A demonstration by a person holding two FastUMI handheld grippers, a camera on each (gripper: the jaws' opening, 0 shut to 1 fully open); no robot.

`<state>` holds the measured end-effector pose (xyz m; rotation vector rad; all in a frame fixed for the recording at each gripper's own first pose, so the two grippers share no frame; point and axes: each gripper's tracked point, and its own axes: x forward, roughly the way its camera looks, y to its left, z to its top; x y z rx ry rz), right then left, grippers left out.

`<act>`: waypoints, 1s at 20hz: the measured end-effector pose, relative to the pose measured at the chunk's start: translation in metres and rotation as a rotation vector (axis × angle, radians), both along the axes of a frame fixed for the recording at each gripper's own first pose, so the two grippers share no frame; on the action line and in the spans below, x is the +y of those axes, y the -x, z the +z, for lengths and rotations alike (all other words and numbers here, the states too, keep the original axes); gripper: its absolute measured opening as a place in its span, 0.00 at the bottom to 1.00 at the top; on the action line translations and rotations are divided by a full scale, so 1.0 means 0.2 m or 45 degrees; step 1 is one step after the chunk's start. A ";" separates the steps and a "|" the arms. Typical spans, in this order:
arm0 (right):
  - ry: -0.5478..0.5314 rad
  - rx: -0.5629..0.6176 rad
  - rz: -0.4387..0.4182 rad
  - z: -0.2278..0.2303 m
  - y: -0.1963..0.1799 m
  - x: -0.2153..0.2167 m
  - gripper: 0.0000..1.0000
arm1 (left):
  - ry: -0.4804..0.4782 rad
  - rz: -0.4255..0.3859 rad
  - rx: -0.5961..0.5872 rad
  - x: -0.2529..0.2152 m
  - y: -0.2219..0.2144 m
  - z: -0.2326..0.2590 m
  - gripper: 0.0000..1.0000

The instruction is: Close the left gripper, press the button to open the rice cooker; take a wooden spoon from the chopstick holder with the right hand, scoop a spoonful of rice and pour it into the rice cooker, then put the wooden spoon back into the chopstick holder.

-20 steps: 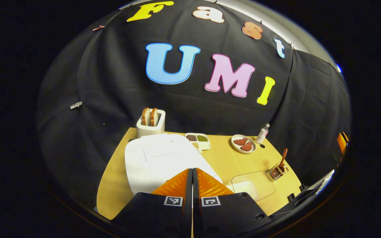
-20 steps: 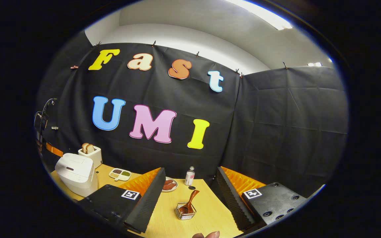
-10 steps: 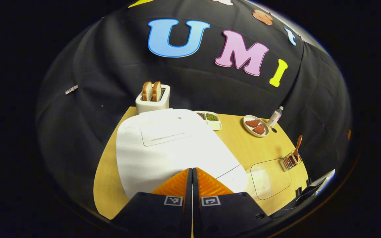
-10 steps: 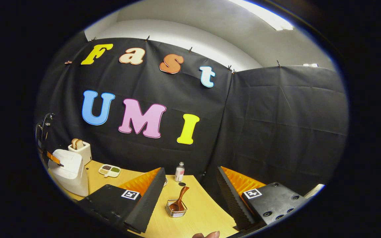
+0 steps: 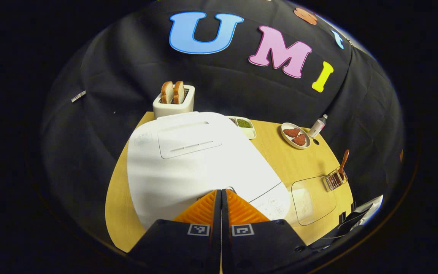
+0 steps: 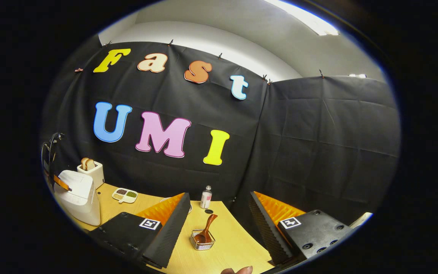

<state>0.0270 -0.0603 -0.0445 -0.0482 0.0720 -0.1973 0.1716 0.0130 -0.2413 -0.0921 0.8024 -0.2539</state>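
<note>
While its fingers press together empty, the left gripper [image 5: 221, 192] has dropped closer onto the rice cooker [image 5: 188, 160] front edge since a second ago. Beyond stands a toaster [image 5: 173, 101]. The right gripper [image 6: 219, 213] hangs wide open, the wooden spoon [image 6: 207, 232] in the chopstick holder [image 6: 202, 242] ahead.

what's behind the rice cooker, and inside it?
Behind the rice cooker stands a toaster with two bread slices, and a divided dish partly hidden by the cooker's edge. The lid is down, so the inside cannot be seen.
</note>
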 end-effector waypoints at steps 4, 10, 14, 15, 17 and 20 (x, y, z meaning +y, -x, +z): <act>-0.015 0.018 -0.013 -0.04 0.01 -0.06 0.98 | -0.146 0.039 -0.387 0.03 -0.11 0.34 0.07; -0.011 0.036 0.020 -0.11 0.02 -0.14 0.98 | -0.153 0.091 -0.772 -0.05 -0.07 0.80 0.39; -0.050 0.070 0.116 -0.23 -0.05 -0.16 0.98 | -0.191 0.118 -0.853 -0.12 0.05 0.89 0.98; -0.067 0.092 0.155 -0.28 -0.08 -0.17 0.98 | -0.182 0.140 -0.851 -0.14 0.09 0.89 0.97; -0.109 0.127 0.240 -0.37 -0.15 -0.16 0.98 | -0.152 0.164 -0.840 -0.19 0.18 0.88 0.97; -0.154 0.185 0.337 -0.55 -0.29 -0.21 0.98 | -0.159 0.194 -0.817 -0.25 0.29 0.86 0.97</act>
